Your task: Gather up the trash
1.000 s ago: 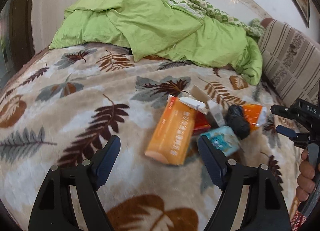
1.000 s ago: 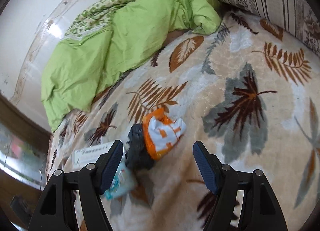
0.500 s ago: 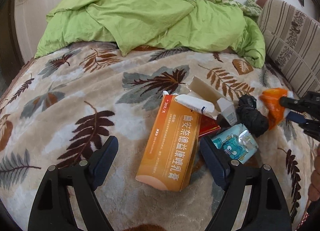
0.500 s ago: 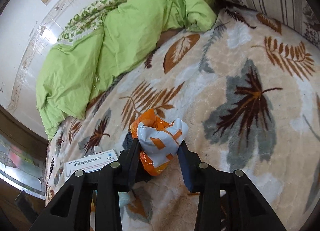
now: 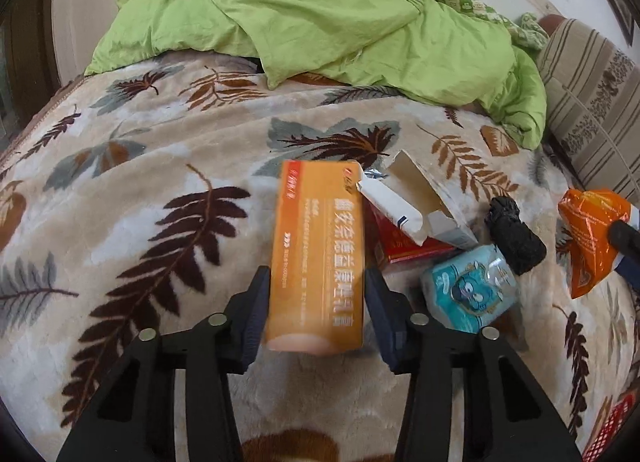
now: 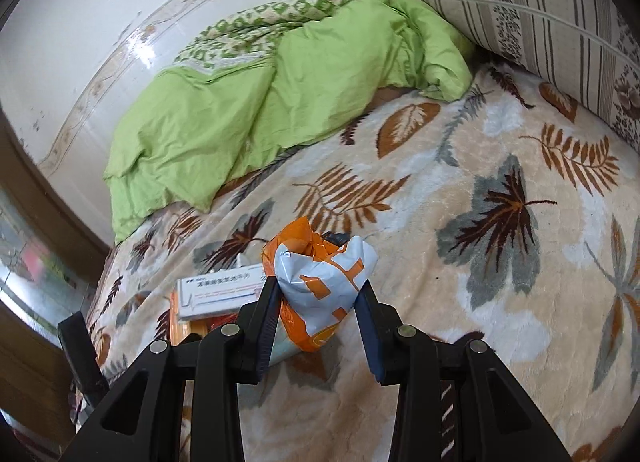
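Observation:
My left gripper (image 5: 318, 294) is shut on a long orange box (image 5: 316, 246) and holds it over the leaf-patterned blanket (image 5: 140, 222). My right gripper (image 6: 318, 294) is shut on a crumpled orange and white wrapper (image 6: 320, 282), which also shows in the left wrist view (image 5: 592, 238). On the blanket beside the box lie a torn white carton (image 5: 416, 202), a red packet (image 5: 404, 246), a blue tissue pack (image 5: 472, 290) and a black wad (image 5: 516, 238). In the right wrist view a white box (image 6: 216, 294) lies left of the wrapper.
A rumpled green quilt (image 5: 320, 18) covers the far end of the bed. A striped cushion (image 5: 592, 102) stands along the right side; it also shows in the right wrist view (image 6: 540, 10). A white wall (image 6: 80, 22) lies behind.
My left gripper has closed on the orange box and turned it upright in view. My right gripper stays shut on the wrapper and has lifted it a little.

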Demonstrator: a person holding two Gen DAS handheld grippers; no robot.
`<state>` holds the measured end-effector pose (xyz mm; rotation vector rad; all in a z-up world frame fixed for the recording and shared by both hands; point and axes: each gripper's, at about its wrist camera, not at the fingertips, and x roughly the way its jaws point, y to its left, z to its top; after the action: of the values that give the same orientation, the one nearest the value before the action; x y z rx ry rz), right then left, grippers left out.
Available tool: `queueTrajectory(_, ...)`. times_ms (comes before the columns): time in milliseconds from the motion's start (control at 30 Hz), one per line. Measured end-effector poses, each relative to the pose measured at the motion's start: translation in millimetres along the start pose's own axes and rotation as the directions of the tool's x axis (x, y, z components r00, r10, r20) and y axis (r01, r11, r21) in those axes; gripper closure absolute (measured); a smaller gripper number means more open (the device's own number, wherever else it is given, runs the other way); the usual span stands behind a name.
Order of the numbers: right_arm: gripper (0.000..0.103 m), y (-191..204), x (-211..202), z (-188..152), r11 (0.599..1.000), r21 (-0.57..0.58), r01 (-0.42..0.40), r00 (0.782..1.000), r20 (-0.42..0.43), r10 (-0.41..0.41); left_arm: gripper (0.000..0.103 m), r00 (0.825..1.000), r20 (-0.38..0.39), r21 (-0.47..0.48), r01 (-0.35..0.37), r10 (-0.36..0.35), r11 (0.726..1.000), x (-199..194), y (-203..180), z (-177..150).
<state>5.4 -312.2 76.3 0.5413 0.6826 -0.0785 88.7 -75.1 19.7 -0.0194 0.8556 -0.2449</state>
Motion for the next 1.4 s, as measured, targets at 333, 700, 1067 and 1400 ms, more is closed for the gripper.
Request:
queueTrajectory(333, 0.063, 11.4, -40.3, -53.0, 0.996, -0.027, -0.082, 0.996, -0.048, 0.08, 0.06, 0.997, 0.08, -0.038, -0.009, 0.012, 0.999, -73.9, 7.1, -31.1)
queueTrajectory(700, 0.063, 15.2, -86.5, -94.0, 0.986, -0.118, -0.116, 0.992, -0.068, 0.108, 0.059, 0.989, 0.128, 0.023, -0.076, 0.072, 0.997, -146.2, -9.9, -100.0)
queueTrajectory(1067, 0.063, 11.4, -91.8, -103.0, 0.983, -0.153, -0.1, 0.993, -0.077, 0.089, 0.059, 0.975, 0.184, 0.082, -0.139, 0.122, 0.987, -154.2, -40.1, -116.9)
queueTrajectory(1400, 0.063, 8.0, -87.1, -101.5, 0.986, -0.136, -0.098, 0.992, -0.087, 0.086, 0.059, 0.973, 0.189, 0.099, -0.151, 0.13, 0.984, -148.1, -44.8, -113.1)
